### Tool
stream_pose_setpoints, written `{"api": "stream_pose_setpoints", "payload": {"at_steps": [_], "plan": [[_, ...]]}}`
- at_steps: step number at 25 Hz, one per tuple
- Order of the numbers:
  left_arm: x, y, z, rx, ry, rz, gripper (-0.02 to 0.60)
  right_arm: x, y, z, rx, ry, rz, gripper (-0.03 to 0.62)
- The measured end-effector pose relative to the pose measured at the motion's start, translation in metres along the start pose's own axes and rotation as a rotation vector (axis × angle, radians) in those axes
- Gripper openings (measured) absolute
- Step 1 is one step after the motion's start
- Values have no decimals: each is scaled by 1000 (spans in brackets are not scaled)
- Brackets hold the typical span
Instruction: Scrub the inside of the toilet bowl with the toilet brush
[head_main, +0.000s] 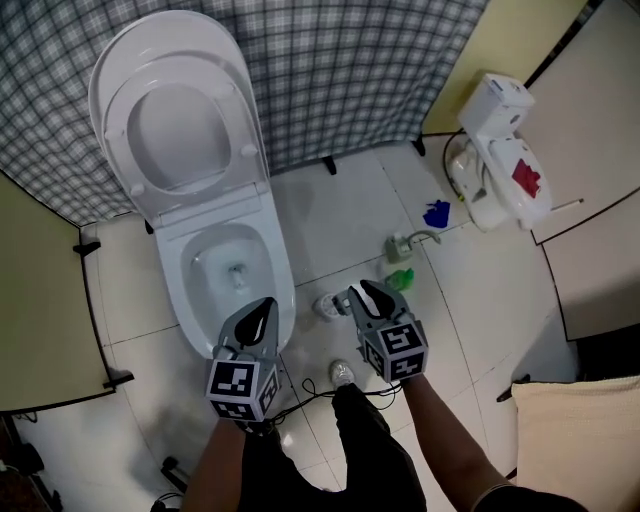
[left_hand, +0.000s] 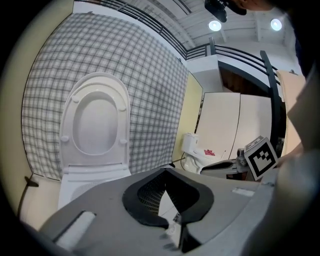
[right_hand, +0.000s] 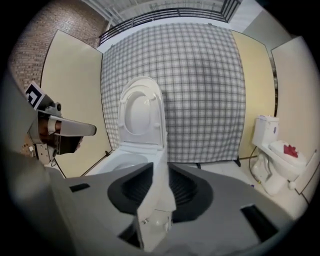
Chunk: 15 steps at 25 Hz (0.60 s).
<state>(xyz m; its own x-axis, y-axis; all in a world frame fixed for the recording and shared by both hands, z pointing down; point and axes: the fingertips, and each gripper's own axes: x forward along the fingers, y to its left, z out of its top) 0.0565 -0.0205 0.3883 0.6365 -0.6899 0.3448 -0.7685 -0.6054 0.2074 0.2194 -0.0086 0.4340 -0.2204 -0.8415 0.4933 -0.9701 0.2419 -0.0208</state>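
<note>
Left tool (head_main: 262, 305) hung just over the near rim of the toilet bowl (head_main: 280, 268); its jaws were drawn together, nothing in them. Right tool (head_main: 366, 293) hung beside it on the right, over the floor (head_main: 330, 215); its jaws stood a little apart, a narrow gap only, with nothing between them. The lid (head_main: 175, 110) stood raised behind the bowl, so the inside lay open directly ahead of the left tool.

I held no toilet brush in either tool, and could not pick it out for certain. Ahead and to the right of the right tool lay a pale item with a thin bent handle (head_main: 406, 242); a green item (head_main: 400, 279) lay just beside it. Either might have been the brush.

Risks, as I judged them:
- taking the wrong one of those two, since they lay so close together;
- the right tool's narrow gap failing to admit a handle, and nudging it away across the floor instead;
- the left tool knocking the rim, being so near it;
- no scrubbing possible until the brush was found and gripped firmly.
</note>
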Motion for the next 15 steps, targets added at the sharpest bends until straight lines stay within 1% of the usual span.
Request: {"api": "stream_pose_setpoints", "payload": {"at_steps": [1, 3, 5, 6, 10, 13, 14, 15], "plan": [[4, 3, -10, 1, 2, 0, 10, 7, -2, -13, 8, 15, 4, 160], [11, 6, -29, -1, 8, 0, 11, 22, -9, -43, 17, 36, -4, 174], [19, 9, -47, -5, 16, 4, 11, 39, -17, -79, 31, 65, -15, 239], [23, 10, -57, -6, 22, 8, 10, 48, -20, -99, 37, 90, -20, 259], [40, 10, -92, -10, 43, 10, 11, 80, -32, -167, 42, 200, -49, 259], [49, 12, -108, -18, 51, 13, 11, 105, -43, -204, 52, 265, -77, 262], [51, 13, -111, -18, 51, 14, 11, 112, -47, -215, 62, 279, -82, 283], [52, 13, -114, -15, 49, 13, 11, 119, -50, -224, 75, 290, -82, 284]]}}
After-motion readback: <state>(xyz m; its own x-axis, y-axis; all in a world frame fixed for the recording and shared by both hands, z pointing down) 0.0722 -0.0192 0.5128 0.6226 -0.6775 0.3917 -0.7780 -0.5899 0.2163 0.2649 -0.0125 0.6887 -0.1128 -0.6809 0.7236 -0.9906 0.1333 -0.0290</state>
